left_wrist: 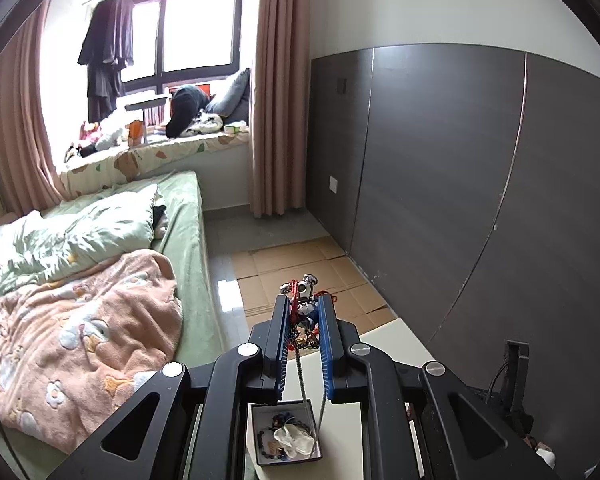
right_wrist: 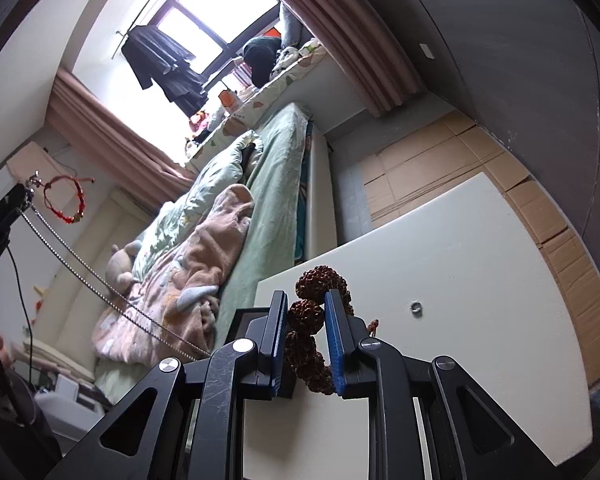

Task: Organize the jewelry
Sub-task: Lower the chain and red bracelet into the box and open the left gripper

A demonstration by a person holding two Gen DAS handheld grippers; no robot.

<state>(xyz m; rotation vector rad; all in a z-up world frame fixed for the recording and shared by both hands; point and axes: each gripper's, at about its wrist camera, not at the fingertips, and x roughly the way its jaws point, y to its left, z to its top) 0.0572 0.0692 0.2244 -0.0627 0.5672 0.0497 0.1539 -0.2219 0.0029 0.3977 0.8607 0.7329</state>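
Observation:
My left gripper (left_wrist: 304, 304) is shut on a tangle of jewelry (left_wrist: 303, 300): silver beads, a red cord bracelet and a silver chain (left_wrist: 302, 372) that hangs down into a black jewelry box (left_wrist: 286, 434) holding bead bracelets and a clear pouch. In the right wrist view the left gripper (right_wrist: 28, 190) shows at far left, with the red bracelet (right_wrist: 66, 200) dangling and the chain (right_wrist: 100, 284) stretched down. My right gripper (right_wrist: 306, 300) is shut on a brown rough-seed bracelet (right_wrist: 312, 312) above the white table (right_wrist: 480, 280).
A small silver ring (right_wrist: 415, 307) lies on the white table. The box's edge (right_wrist: 244, 316) shows left of my right gripper. A bed with green and pink blankets (left_wrist: 100, 280) is to the left, flattened cardboard (left_wrist: 300, 264) on the floor, and dark wall panels (left_wrist: 460, 180) on the right.

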